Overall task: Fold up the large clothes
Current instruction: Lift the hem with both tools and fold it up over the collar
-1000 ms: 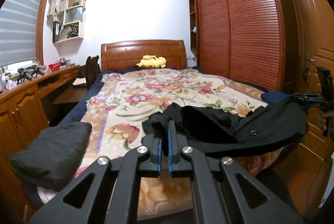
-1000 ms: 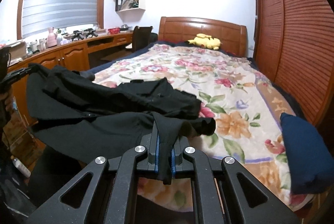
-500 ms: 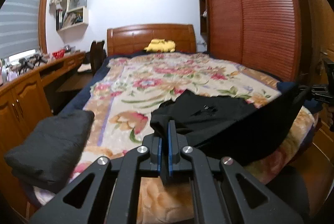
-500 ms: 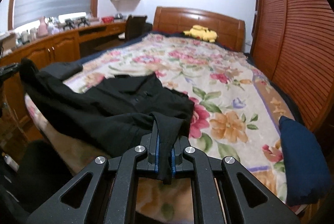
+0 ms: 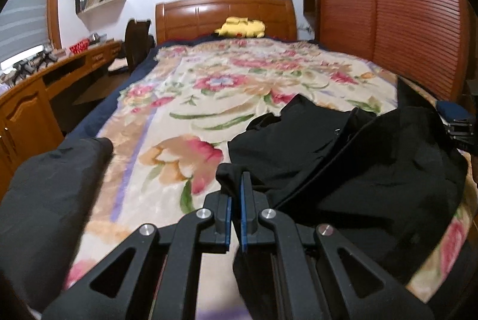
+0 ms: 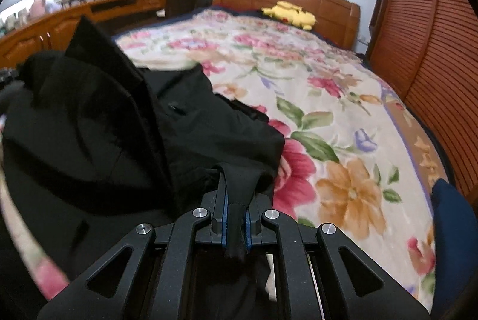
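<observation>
A large black garment (image 5: 352, 158) lies bunched on the foot of the flowered bed (image 5: 209, 87); part of it hangs over the bed's near edge. My left gripper (image 5: 235, 194) is shut on one black corner of it, low over the blanket. My right gripper (image 6: 236, 200) is shut on another fold of the garment (image 6: 119, 135), with cloth hanging down between the pads. In the left wrist view the right gripper's body shows at the far right edge (image 5: 461, 129).
A folded dark grey garment (image 5: 50, 188) sits on the bed's near left corner. A folded navy item (image 6: 454, 233) sits on the near right corner. A yellow plush (image 5: 242, 27) lies by the headboard. A wooden desk (image 5: 44, 87) runs along the left, a slatted wardrobe (image 5: 397, 21) along the right.
Both grippers have moved down and forward over the bed with the black garment, which went from stretched in the air to bunched on the blanket.
</observation>
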